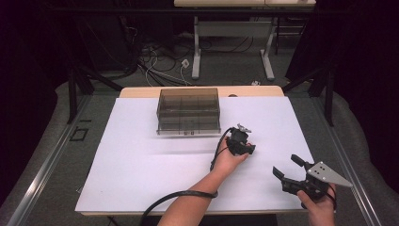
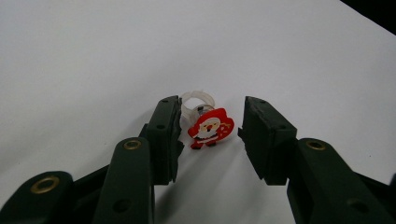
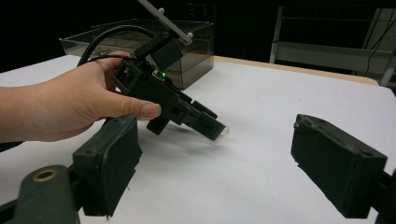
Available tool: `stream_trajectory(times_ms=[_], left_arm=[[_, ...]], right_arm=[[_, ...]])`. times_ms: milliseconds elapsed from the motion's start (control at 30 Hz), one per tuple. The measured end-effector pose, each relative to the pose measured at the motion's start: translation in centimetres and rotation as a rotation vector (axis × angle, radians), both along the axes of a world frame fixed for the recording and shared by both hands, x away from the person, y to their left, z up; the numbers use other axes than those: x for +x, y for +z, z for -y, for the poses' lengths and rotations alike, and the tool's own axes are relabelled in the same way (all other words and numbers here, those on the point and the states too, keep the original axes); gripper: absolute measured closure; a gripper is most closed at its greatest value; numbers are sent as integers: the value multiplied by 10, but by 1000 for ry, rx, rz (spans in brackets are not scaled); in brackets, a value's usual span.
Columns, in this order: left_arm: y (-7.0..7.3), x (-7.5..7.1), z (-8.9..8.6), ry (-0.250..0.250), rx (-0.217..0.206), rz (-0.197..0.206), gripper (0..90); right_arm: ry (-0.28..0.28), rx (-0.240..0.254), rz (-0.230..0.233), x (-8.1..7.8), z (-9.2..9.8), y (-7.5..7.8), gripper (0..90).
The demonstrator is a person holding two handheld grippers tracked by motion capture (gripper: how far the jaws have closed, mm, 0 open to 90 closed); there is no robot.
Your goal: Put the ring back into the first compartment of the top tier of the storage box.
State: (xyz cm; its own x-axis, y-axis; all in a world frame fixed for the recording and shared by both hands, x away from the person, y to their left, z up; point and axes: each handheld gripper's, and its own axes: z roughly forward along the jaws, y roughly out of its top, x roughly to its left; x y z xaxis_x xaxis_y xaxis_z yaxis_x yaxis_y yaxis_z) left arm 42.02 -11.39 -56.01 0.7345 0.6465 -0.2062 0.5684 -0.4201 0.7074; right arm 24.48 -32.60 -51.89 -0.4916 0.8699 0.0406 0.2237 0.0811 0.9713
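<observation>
A small ring with a red Santa figure [image 2: 210,127] on a clear band lies on the white table sheet [image 1: 141,160]. My left gripper [image 2: 212,112] straddles it, tilted down to the table. One pad is right beside the clear band and the other stands a gap away from the Santa, so nothing is pinched. In the high view the left gripper [image 1: 251,149] is right of the table's centre, and the right gripper view has it [image 3: 219,130] nose-down in a hand. My right gripper [image 1: 286,165] hovers open near the front right, jaws [image 3: 219,154] wide with nothing between them.
A smoky clear drawer box [image 1: 188,110] stands at the back of the sheet, behind the left hand. The left gripper's black cable [image 1: 179,195] trails off the front edge. Table legs and loose cables [image 1: 160,66] lie on the floor beyond.
</observation>
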Motion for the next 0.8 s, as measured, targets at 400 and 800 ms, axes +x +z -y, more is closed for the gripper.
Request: stream_trajectory(times_ms=[400,800], left_arm=[[2,0,0,-9,29,-9,664],[3,-1,0,-9,41,-15,680]], right_arm=[[0,4,-6,0,0,0,149],[1,3,-5,0,0,0,149]])
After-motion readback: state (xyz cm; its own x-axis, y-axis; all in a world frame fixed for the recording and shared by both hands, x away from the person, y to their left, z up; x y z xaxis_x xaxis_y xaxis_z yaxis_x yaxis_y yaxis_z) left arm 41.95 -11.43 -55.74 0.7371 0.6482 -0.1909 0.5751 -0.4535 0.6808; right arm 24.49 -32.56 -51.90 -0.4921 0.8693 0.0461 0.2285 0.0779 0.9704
